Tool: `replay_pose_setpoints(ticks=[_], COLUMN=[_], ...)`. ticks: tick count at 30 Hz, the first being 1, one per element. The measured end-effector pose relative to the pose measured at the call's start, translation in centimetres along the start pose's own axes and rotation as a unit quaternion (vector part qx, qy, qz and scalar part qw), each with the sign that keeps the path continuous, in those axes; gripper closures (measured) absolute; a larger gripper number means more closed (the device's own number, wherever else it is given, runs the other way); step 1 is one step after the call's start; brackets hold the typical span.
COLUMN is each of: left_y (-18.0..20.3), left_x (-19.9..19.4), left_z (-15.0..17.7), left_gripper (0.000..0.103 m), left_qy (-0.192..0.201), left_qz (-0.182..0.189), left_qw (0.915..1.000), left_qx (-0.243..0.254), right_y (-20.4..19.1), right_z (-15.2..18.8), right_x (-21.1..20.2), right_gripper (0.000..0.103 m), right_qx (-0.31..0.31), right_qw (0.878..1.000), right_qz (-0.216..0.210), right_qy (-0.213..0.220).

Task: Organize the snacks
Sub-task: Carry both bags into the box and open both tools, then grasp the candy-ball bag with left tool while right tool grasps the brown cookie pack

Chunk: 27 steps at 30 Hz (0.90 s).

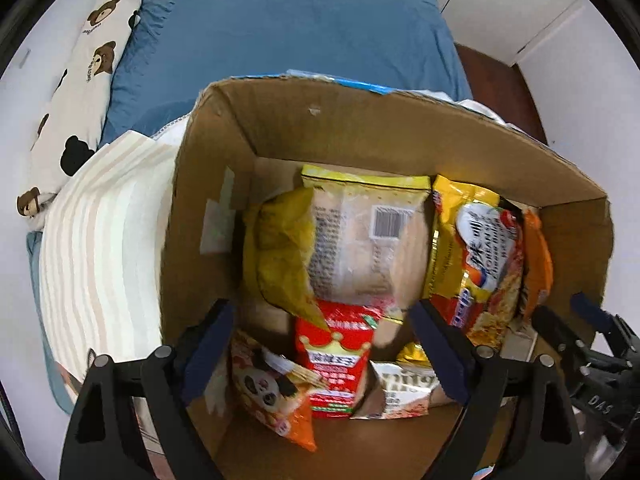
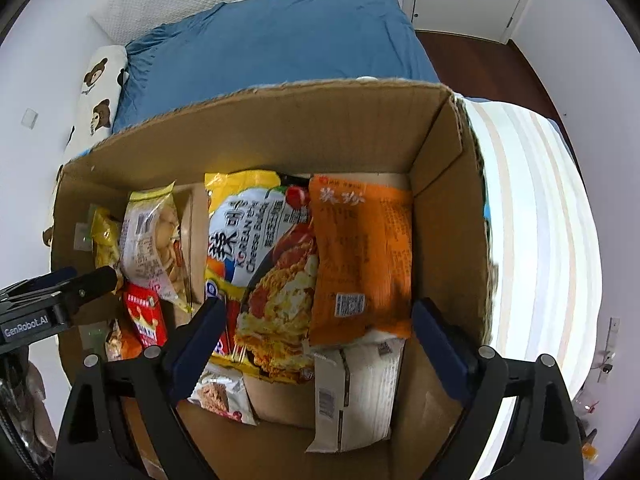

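Observation:
An open cardboard box (image 1: 340, 128) (image 2: 280, 128) holds several snack packs. My left gripper (image 1: 320, 320) hangs open over its left half, above a red crown pack (image 1: 336, 360), a panda pack (image 1: 268, 388) and a clear biscuit bag (image 1: 360, 240); its pads touch nothing. My right gripper (image 2: 322, 308) stands open over the right half, above a yellow cheese noodle pack (image 2: 260, 264), an orange packet (image 2: 360, 248) and a white pack (image 2: 360, 392), gripping none. Each gripper shows in the other's view: right gripper (image 1: 564, 308), left gripper (image 2: 90, 278).
The box sits on a bed with blue bedding (image 1: 280, 32). A bear-print pillow (image 1: 80, 92) lies along the left wall. Striped cloth (image 1: 104, 240) (image 2: 532, 220) flanks the box. Dark wooden floor (image 2: 480, 52) and white doors are at the far right.

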<state>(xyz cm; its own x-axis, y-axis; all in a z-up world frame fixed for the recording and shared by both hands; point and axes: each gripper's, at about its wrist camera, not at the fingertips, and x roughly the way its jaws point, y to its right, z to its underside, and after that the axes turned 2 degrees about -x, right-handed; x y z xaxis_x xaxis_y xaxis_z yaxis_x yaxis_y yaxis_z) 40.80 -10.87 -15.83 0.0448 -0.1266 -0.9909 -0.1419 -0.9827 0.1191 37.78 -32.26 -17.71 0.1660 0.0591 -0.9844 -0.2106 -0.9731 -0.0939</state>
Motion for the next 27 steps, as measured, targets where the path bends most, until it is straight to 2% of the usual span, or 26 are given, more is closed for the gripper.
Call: replay_pose_setpoints(ticks=[3,10,17,21,27], left_y=[0.6,1.9,2.8,3.0,2.8], left_x=[-0.7,-3.0,-6.9,-9.2,-12.2], left_z=[1.5,5.6,10.3,12.8,16.5], left_gripper=[0.013,0.013,0.013,0.013,0.013], left_qy=[0.024,0.087,0.161,0.203,0.238], left_qz=[-0.006,-0.020,-0.036,-0.047,-0.043], left_qw=[0.9997,0.9958,0.9855,0.9769,0.9685], left_qx=[0.006,0.021,0.040,0.048,0.058], right_y=[-0.5,-1.3,-1.9,-2.1,-2.6], right_z=[1.1,4.9,8.6,10.9,14.1], right_x=[-0.7,-3.1,-6.8,-9.4,-12.8], right_gripper=[0.007,0.007,0.007,0.007,0.007], right_qx=[-0.010,-0.023,-0.029,-0.030,-0.037], right_qw=[1.000,0.998,0.994,0.991,0.986], right_qz=[0.017,0.026,0.030,0.031,0.022], right_qy=[0.016,0.051,0.097,0.129,0.161])
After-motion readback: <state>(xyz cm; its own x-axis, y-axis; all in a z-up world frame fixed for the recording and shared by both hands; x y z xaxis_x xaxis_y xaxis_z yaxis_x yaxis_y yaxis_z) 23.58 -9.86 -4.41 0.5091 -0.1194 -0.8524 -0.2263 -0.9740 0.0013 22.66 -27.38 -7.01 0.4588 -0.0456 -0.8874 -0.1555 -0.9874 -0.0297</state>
